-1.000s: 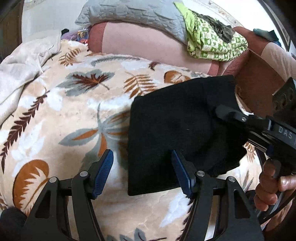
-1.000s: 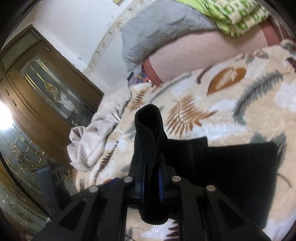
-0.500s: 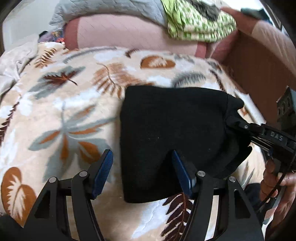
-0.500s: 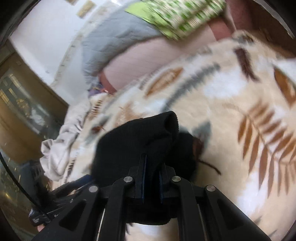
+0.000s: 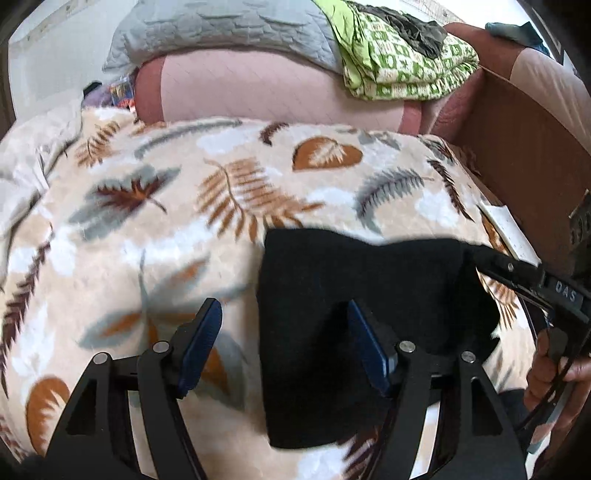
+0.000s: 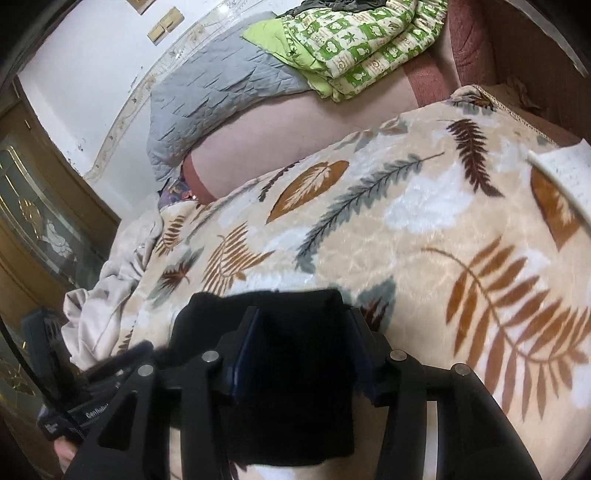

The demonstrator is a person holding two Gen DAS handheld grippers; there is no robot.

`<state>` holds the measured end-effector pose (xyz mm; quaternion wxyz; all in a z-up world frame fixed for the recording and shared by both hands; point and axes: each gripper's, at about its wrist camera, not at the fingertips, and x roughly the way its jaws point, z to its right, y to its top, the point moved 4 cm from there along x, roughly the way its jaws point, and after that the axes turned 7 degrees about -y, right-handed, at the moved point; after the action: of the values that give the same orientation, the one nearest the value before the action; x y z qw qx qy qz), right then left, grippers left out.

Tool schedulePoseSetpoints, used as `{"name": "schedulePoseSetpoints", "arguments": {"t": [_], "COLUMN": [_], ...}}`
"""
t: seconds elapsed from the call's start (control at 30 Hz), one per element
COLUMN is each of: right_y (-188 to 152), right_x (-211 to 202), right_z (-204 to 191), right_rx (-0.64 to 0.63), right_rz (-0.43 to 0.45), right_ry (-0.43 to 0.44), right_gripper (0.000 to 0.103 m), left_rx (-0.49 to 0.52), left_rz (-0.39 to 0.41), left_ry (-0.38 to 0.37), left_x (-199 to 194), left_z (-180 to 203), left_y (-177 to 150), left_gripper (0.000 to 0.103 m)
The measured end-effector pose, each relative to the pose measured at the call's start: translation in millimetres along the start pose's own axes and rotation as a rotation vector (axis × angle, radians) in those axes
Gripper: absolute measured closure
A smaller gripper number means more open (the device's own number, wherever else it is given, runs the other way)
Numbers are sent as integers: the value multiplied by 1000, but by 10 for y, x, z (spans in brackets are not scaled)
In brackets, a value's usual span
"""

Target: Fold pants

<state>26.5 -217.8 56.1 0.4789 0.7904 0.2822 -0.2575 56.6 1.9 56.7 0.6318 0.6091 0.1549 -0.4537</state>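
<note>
The black pants (image 5: 354, 280) lie folded into a compact rectangle on a leaf-patterned blanket (image 5: 221, 206). My left gripper (image 5: 284, 325) is open and empty, its right finger over the pants' left part, its left finger over the blanket. My right gripper (image 6: 301, 332) is open, its fingers straddling the black pants (image 6: 295, 387) right under it. In the left wrist view the right gripper reaches in from the right edge at the pants' far right corner.
A pink bolster (image 5: 273, 88) lies at the back with a grey quilt (image 5: 229, 26) and a green patterned blanket (image 5: 406, 55) on top. A beige sheet (image 6: 107, 280) is bunched at the left. A brown board (image 5: 524, 155) stands at the right.
My right gripper has opened and let go of the pants fold, which now lies flat. The pants sit lower and nearer in both views. My left gripper stays open.
</note>
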Motion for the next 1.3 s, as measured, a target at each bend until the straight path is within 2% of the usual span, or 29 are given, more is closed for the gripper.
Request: {"name": "schedulePoseSetpoints", "arguments": {"t": [0.07,0.13,0.17,0.2,0.3,0.37,0.4,0.43,0.5,0.53,0.57,0.63,0.67,0.7,0.77,0.83,0.93,0.97,1.0,1.03,1.07,1.2,1.3], "right_y": [43,71,73,69,5,-86,-150,-193,-261,-270,-256,-185,-159,-140,-150,-209,-347,-387,-421,-470,-494,-554,-666], "right_x": [41,112,123,109,-33,15,123,212,298,262,198,32,-35,-111,-266,-340,-302,-247,-189,-152,-159,-445,-533], "right_z": [-26,-74,-89,-99,-61,29,94,141,226,253,272,270,254,226,157,78,-20,-49,-79,-128,-179,-297,-250], "right_rx": [4,-21,-43,-56,-75,-101,-113,-122,-133,-115,-84,-49,-46,-41,-32,-46,-98,-115,-134,-167,-196,-264,-269], "right_rz": [-1,-22,-25,-25,-12,-35,-71,-105,-140,-130,-110,-61,-49,-39,-28,-49,-87,-98,-111,-119,-113,-57,-68], "right_ry": [20,15,-12,-15,14,-49,-95,-139,-194,-174,-140,-99,-81,-57,0,37,27,18,5,-11,-24,18,26], "right_gripper": [54,67,91,94,95,96,102,103,103,103,98,97,91,76,55,54,54,58,78,92,101,101,101], "left_rx": [-19,-34,-35,-30,-5,2,9,14,22,20,14,0,-7,-8,-9,-11,4,6,6,1,-7,-9,-10], "left_rz": [7,-23,-43,-56,-76,-85,-89,-88,-81,-80,-74,-62,-62,-61,-57,-52,-57,-61,-69,-70,-72,-70,-73], "left_ry": [22,41,56,62,83,88,102,118,125,120,111,101,97,93,85,79,85,91,95,97,93,83,79], "left_x": [66,203,278,332,482,559,598,614,599,562,518,457,419,405,375,353,381,394,416,420,415,364,371], "left_z": [-71,-115,-123,-122,-99,-73,-56,-42,-29,-35,-49,-69,-74,-68,-44,-12,47,56,59,56,43,20,25], "left_y": [128,221,250,262,262,240,221,205,191,198,216,252,266,270,255,220,170,160,148,139,135,116,76], "left_gripper": [33,33,33,33,32,30,30,30,30,30,30,31,31,31,31,31,30,30,30,30,30,31,30]}}
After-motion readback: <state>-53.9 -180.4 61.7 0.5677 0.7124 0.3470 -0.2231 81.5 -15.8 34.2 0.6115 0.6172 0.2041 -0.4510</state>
